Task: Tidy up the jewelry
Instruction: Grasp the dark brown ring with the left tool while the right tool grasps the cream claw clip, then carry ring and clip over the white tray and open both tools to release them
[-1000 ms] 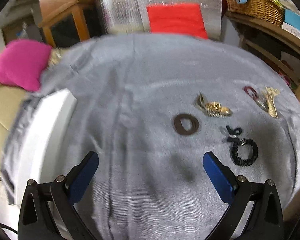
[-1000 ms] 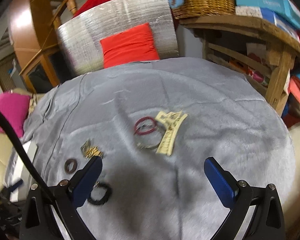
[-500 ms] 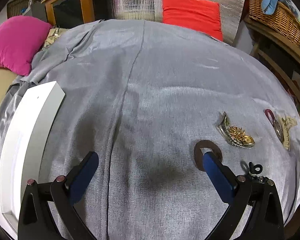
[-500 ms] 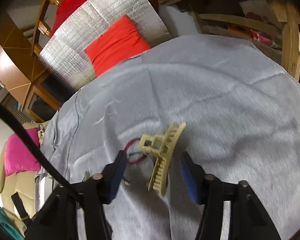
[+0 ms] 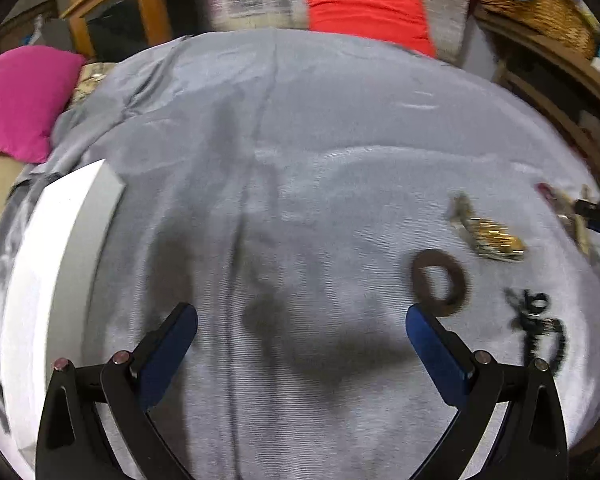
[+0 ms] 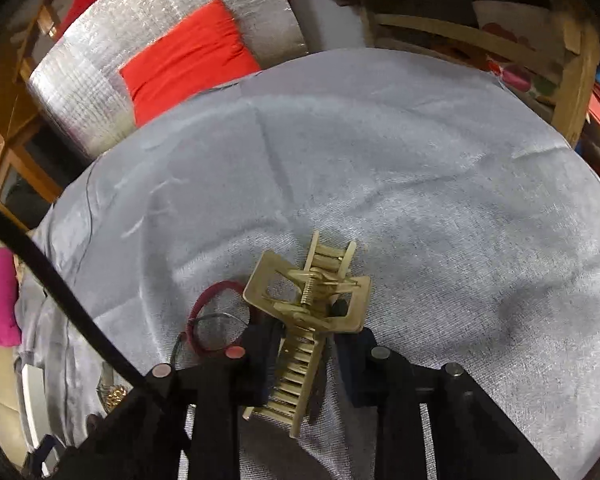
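My right gripper [image 6: 304, 340] is shut on a cream claw hair clip [image 6: 308, 304] lying on the grey cloth [image 6: 420, 184]. A red hair tie [image 6: 204, 312] lies just left of the clip. My left gripper [image 5: 300, 340] is open and empty above the cloth [image 5: 300, 160]. To its right lie a brown ring [image 5: 440, 282], a gold watch [image 5: 488, 232] and a black scrunchie [image 5: 540, 332]. A white box [image 5: 52, 264] sits at the left edge.
A pink cushion [image 5: 20, 96] lies at far left. A red cushion [image 5: 364, 8] on a silver backrest stands behind the table. A wooden shelf with a wicker basket [image 5: 540, 4] stands at right.
My right gripper has come down and closed on the claw clip. My left gripper has drifted slightly, the brown ring now sits just beyond its right finger.
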{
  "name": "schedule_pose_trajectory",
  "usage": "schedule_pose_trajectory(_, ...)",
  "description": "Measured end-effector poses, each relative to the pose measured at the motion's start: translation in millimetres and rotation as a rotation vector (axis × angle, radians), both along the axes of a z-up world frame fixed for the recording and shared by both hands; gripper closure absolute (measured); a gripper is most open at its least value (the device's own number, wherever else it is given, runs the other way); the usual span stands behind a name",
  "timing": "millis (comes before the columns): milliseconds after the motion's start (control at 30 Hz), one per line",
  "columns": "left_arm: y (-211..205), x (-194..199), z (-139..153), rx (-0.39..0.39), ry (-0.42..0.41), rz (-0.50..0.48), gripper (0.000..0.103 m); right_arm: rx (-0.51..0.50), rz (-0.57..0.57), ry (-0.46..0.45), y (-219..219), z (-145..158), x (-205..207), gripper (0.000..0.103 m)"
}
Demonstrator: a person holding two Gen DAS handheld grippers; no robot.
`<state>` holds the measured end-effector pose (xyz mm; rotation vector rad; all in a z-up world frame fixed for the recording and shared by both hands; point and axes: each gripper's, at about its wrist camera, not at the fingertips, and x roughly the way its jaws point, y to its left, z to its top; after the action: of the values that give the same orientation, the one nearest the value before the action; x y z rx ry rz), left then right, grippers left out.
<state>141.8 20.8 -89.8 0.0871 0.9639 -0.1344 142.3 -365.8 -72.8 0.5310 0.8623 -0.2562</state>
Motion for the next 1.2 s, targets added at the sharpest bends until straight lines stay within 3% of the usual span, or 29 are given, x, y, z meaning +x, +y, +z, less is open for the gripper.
schedule_pose_trajectory(167,-18.3,0.5,3.1,-0.067,0.003,-0.081,0.001,0.003,-0.034,-0.044,-9.6,7.2,-13.1,0.077)
schedule_pose_trajectory(233,-25.4,4.0,-0.7,-0.094,0.024,-0.103,0.007,0.009,-0.047,-0.061,-13.7,10.5,-18.9,0.077)
schedule_pose_trajectory(300,-32.3,8.9,-6.9,-0.127,0.058,-0.119,0.027,0.011,-0.063,-0.075,-15.7,14.3,-22.5,0.077)
schedule_pose_trajectory(400,-35.1,17.9,-17.2,-0.170,0.108,-0.118,0.043,0.008,-0.074,-0.111,-16.4,22.3,-29.6,0.077)
schedule_pose_trajectory(433,-35.5,19.2,-17.3,-0.177,0.101,-0.114,0.044,0.009,-0.077,-0.129,-16.6,25.6,-32.4,0.077)
schedule_pose_trajectory(567,-46.2,16.5,-13.9,-0.205,0.085,-0.157,0.072,0.033,-0.067,-0.202,-18.1,38.3,-40.1,0.077)
schedule_pose_trajectory(667,-55.0,13.2,-14.3,-0.179,0.070,-0.169,0.091,0.050,-0.042,-0.224,-11.9,42.0,-41.2,0.077)
schedule_pose_trajectory(1000,-43.8,-14.5,24.9,-0.202,-0.058,-0.151,0.093,0.042,0.092,-0.252,36.0,47.0,-37.8,0.077)
schedule_pose_trajectory(1200,0.0,-27.1,54.6,-0.185,-0.152,-0.015,0.093,0.043,0.209,-0.265,84.3,48.9,-30.5,0.077)
